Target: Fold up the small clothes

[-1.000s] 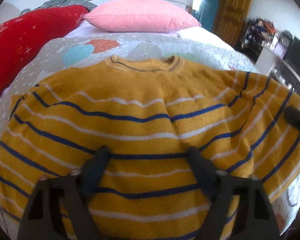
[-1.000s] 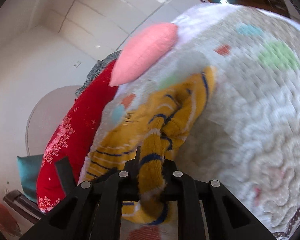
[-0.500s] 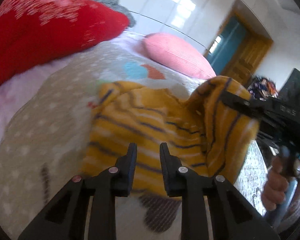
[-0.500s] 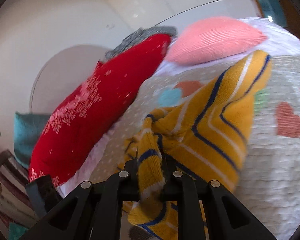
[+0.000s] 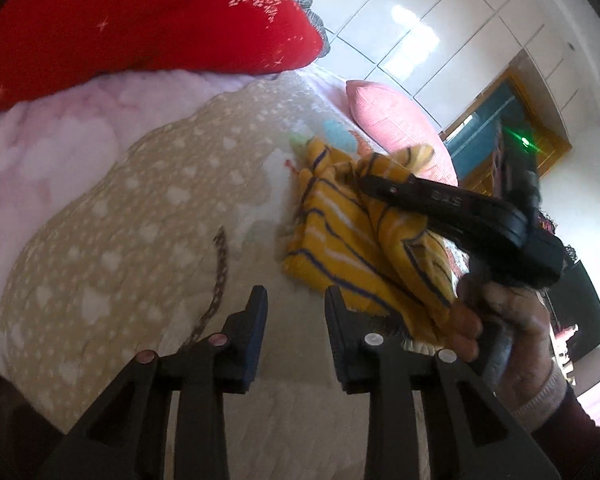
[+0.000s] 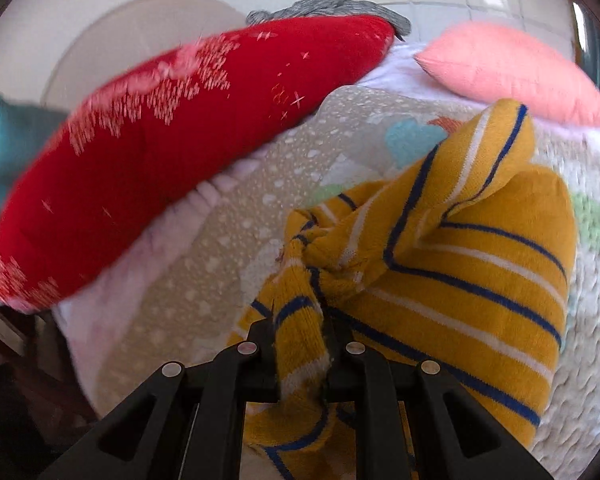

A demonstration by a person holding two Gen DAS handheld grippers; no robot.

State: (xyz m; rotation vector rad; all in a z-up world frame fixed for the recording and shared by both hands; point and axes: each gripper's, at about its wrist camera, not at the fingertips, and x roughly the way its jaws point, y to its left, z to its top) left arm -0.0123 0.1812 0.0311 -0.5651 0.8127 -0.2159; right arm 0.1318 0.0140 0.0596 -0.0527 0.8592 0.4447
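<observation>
White tiled wall (image 5: 440,12), wooden door frame (image 5: 540,112), bright daylight.

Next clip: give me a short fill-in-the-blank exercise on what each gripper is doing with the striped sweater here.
1. The right gripper is shut on a fold of the ____ striped sweater.
2. The left gripper is open and holds ____.
3. The large cushion beside the sweater is ____.
4. The smaller pillow behind the sweater is ____.

Missing words: yellow; nothing; red; pink
</observation>
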